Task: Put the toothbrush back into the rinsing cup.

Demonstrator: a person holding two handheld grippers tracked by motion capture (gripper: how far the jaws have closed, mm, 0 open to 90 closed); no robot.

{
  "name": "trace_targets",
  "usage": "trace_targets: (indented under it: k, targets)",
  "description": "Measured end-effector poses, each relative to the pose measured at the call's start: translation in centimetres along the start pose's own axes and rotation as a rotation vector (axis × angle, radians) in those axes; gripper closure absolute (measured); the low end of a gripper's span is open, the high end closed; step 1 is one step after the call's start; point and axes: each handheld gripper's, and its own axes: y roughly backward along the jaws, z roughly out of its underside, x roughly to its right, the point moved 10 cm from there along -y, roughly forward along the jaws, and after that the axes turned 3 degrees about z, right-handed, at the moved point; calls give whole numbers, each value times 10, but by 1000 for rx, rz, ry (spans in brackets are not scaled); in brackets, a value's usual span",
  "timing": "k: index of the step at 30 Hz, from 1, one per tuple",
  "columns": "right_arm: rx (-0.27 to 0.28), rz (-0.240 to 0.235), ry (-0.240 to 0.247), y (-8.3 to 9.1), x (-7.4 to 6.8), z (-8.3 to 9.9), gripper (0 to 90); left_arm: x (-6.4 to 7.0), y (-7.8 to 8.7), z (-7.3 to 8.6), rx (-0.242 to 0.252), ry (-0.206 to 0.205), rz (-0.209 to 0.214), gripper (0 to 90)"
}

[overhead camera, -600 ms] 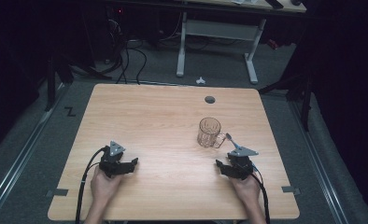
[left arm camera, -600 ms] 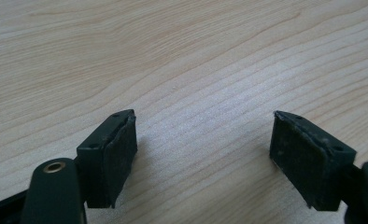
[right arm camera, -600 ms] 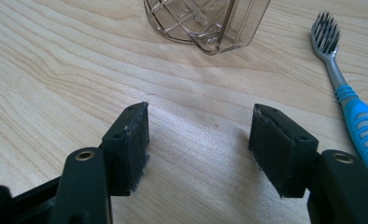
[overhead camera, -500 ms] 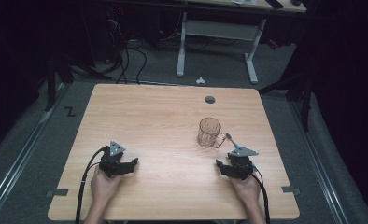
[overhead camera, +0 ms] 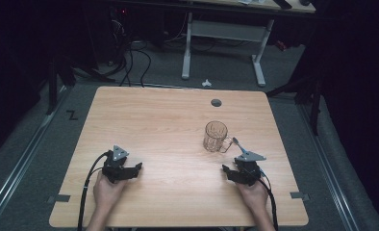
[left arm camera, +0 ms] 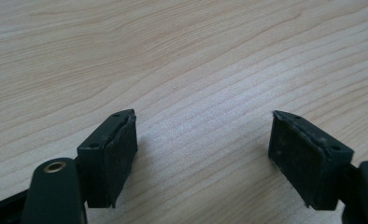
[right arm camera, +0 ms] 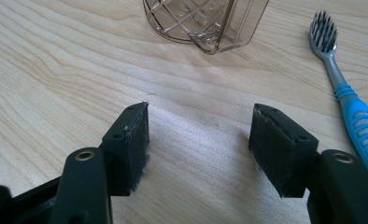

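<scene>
A clear, brownish glass mug [overhead camera: 215, 136] with a cut pattern stands upright on the wooden table [overhead camera: 154, 120], right of centre. Its base [right arm camera: 205, 21] fills the top of the right gripper view. A toothbrush [right arm camera: 348, 95] with a grey neck and blue grip lies flat just right of the mug, bristles [overhead camera: 234, 141] pointing away from me. My right gripper [overhead camera: 228, 172] rests on the table just short of the mug and brush, open and empty [right arm camera: 198, 140]. My left gripper [overhead camera: 135, 168] rests near the front left, open over bare wood [left arm camera: 203, 149].
A round cable hole [overhead camera: 216, 102] sits near the table's far edge. Beyond the table, on the dark floor, stand the white legs of a desk [overhead camera: 187, 48] and a tangle of cables [overhead camera: 130, 53]. Tape marks [overhead camera: 58, 198] sit on the floor by the front corners.
</scene>
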Motion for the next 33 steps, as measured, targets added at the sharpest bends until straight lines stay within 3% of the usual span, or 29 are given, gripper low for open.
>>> trace_targets:
  k: [15,22,28,33]
  targets:
    - [1,-2,-4,0,-1,0,413,-1,0,0,-3,4,-9,239]
    - [7,22,-16,2,4,1,518,-1,0,0,-2,5,-9,239]
    - [5,17,-45,9,10,6,550,-1,0,0,-2,8,-12,239]
    - [20,21,-39,13,12,9,583,-2,0,0,-2,9,-14,239]
